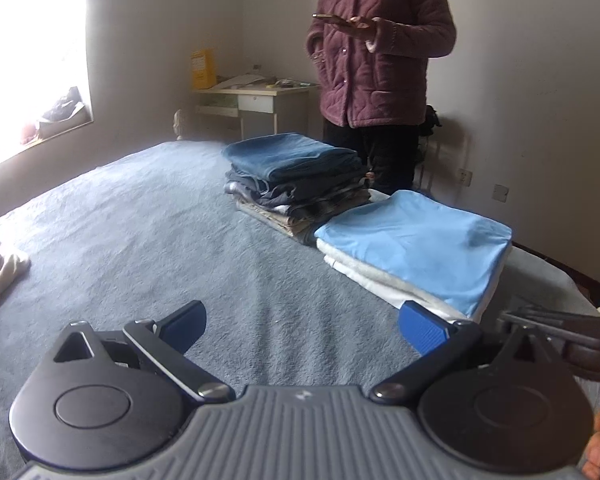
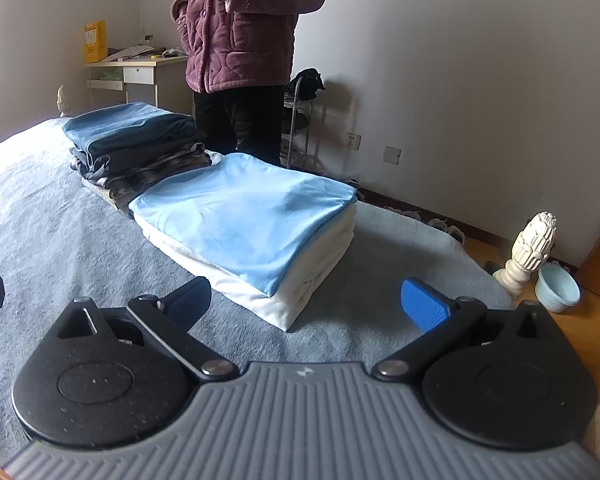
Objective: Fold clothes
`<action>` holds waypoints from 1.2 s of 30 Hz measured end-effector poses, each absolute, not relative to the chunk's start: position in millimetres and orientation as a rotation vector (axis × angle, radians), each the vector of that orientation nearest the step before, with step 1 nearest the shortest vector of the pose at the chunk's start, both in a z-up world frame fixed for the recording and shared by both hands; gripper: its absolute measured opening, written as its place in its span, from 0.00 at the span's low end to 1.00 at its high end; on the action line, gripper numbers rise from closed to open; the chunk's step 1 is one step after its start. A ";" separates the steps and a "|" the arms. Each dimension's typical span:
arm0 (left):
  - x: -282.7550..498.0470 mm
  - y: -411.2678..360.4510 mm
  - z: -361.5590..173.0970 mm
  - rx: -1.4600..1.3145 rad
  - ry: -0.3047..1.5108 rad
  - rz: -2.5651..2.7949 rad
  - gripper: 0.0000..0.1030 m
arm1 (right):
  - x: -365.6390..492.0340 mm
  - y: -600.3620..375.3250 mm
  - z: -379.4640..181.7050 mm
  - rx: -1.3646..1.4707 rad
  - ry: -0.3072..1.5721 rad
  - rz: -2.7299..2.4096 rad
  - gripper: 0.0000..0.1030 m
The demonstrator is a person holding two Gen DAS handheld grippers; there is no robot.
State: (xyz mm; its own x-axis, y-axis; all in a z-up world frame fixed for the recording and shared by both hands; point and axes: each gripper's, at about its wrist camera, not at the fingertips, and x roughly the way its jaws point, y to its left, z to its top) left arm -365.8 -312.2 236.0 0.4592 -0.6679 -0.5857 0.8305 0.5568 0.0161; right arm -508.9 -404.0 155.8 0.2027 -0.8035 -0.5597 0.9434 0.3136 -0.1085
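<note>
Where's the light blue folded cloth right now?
The light blue cloth tops the white pile on the bed's right side, beside the darker stack.

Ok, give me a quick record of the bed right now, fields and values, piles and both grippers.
surface: grey bedspread
near pile: light blue cloth folded on top of white cloth
far pile: blue cloth on top of dark folded clothes
unfolded item: cream garment, left edge of bed
left gripper: open, empty
right gripper: open, empty
bystander: person in purple jacket holding phone

Right gripper (image 2: pixel 306 304) agape (empty), folded blue cloth (image 2: pixel 244 216) ahead
</note>
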 end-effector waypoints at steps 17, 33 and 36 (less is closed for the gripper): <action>-378.7 -318.7 232.4 0.321 0.597 -0.994 1.00 | -513.8 -407.3 149.5 0.245 0.635 -1.236 0.99; -403.9 -336.0 215.1 0.359 0.665 -1.082 1.00 | -545.1 -424.9 141.6 0.292 0.653 -1.302 0.99; -409.9 -340.2 210.9 0.375 0.672 -1.089 1.00 | -550.1 -427.2 139.5 0.304 0.656 -1.313 0.99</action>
State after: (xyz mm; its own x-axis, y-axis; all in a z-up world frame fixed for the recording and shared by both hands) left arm -409.9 -340.2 210.9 0.2956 -0.6852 -0.6657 0.9021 0.4295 -0.0415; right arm -550.1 -427.2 139.5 0.1097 -0.7910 -0.6019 0.9561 0.2494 -0.1536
